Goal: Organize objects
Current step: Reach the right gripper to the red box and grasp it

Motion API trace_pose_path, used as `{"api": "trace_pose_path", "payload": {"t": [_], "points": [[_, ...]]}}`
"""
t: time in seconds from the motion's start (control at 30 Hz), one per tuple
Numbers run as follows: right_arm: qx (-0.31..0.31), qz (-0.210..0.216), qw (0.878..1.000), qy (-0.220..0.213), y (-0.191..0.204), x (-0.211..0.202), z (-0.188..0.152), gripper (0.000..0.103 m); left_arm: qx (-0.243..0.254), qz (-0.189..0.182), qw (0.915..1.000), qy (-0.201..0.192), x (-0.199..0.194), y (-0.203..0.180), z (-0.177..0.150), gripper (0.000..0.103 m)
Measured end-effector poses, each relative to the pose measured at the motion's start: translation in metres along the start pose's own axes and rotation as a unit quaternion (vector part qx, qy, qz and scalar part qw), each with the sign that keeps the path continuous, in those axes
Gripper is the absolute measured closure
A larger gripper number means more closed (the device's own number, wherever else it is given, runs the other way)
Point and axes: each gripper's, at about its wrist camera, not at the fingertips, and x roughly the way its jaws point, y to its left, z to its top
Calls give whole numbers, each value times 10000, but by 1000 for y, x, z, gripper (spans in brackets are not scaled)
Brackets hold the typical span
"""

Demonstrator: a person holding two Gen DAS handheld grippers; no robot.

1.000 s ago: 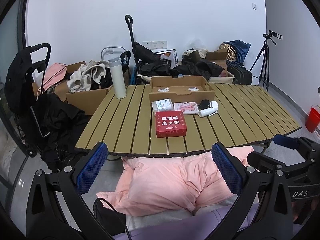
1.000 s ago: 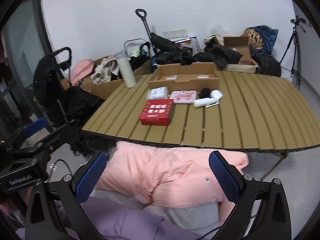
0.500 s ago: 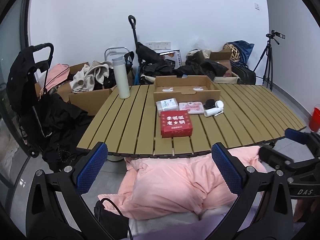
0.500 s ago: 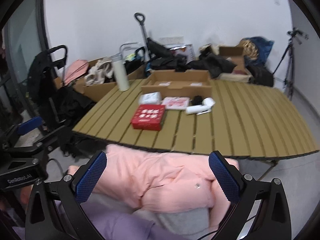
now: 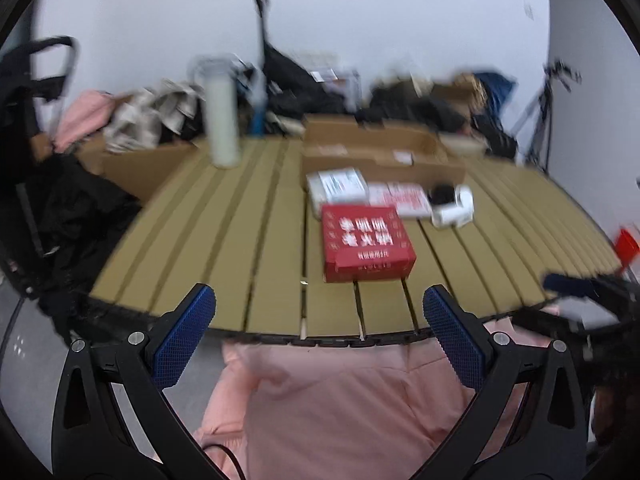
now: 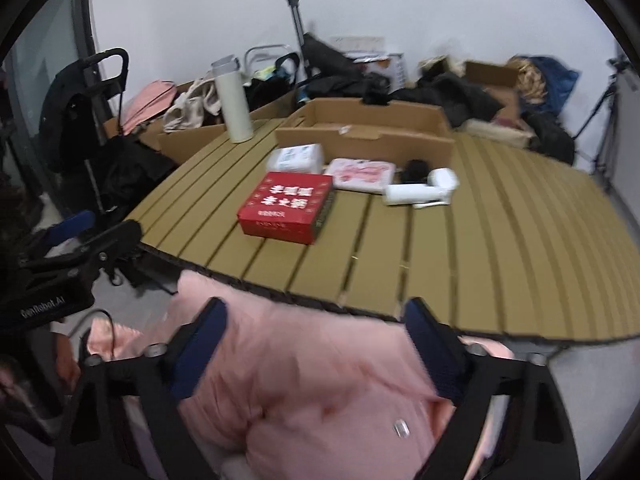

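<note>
Right wrist: slatted table (image 6: pixel 500 248) before white wall (image 6: pixel 440 4)

Red box (image 6: pixel 287 207) flat near table edge, white packet (image 6: pixel 297 159), pink pack (image 6: pixel 362 174), white dryer (image 6: pixel 420 192) behind.

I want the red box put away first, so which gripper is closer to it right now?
Left. The left gripper hangs at the table's near edge, almost straight before the red box. The right gripper sits lower, off the table edge over pink fabric, the box ahead and slightly left. Both are empty.
</note>
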Motion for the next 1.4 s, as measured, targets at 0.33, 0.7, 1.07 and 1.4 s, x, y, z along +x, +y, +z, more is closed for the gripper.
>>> {"api": "trace_pose_path", "payload": {"t": [0.33,0.7,1.07,1.4], "points": [[555,665,9932,782,-16,140,72,58,-374,-574,9947,760,118,15,41,7],[925,39,9935,657,-50,130,69,58,-926,-2004,9665,1306,131,-32,19,30],[1250,-114,9898,679,-74,80,30,58,54,-1230,9909,549,116,-33,46,28],[1259,181,9888,779,-56,121,40,57,-500,-2075,9676,1348,170,-35,44,70]]}}
